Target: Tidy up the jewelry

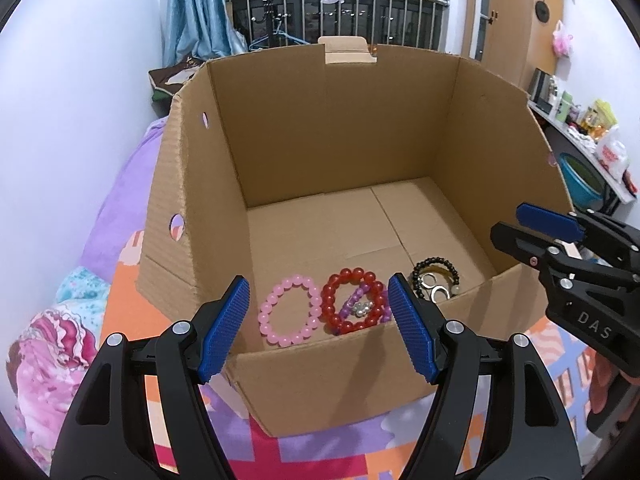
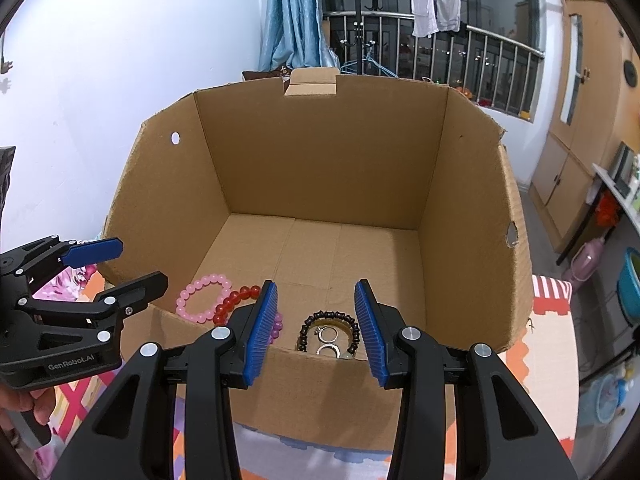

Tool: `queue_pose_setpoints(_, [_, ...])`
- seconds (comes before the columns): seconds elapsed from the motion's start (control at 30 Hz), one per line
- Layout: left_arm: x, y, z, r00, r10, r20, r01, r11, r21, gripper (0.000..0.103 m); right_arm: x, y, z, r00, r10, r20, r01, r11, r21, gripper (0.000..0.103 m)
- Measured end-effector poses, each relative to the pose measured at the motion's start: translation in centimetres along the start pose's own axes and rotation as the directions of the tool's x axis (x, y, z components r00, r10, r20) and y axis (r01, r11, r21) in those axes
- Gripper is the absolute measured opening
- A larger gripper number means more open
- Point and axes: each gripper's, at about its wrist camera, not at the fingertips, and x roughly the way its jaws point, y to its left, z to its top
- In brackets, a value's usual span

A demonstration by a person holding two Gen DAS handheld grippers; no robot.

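An open cardboard box [image 1: 304,128] [image 2: 320,152] stands on a patterned bedspread. At its near wall lie a pink bead bracelet [image 1: 289,310] [image 2: 203,297], a red bead bracelet [image 1: 352,300] [image 2: 236,301] over purple beads and a small silver piece [image 1: 362,309], and a black bead bracelet [image 1: 435,276] [image 2: 330,330] around silver rings [image 2: 329,340]. My left gripper [image 1: 318,328] is open and empty, just outside the near wall, in front of the pink and red bracelets. My right gripper [image 2: 316,330] is open and empty, in front of the black bracelet.
The colourful bedspread [image 1: 132,308] lies under the box, with a white wall [image 1: 72,120] to the left. A shelf with bottles and bags [image 1: 592,132] and a blue basin [image 1: 580,180] stand on the right. A wooden wardrobe [image 2: 588,100] and balcony railing [image 2: 440,52] are behind.
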Motion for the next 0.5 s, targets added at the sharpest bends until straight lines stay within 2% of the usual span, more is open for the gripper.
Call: queue_pose_setpoints(0.5, [0.29,0.03,-0.10,1.000,-0.008,-0.004,0.008,1.000,-0.004,0.069,0.12,0.06,0.01,1.000,-0.002,-0.002,0.002,1.000,0.001,0.040])
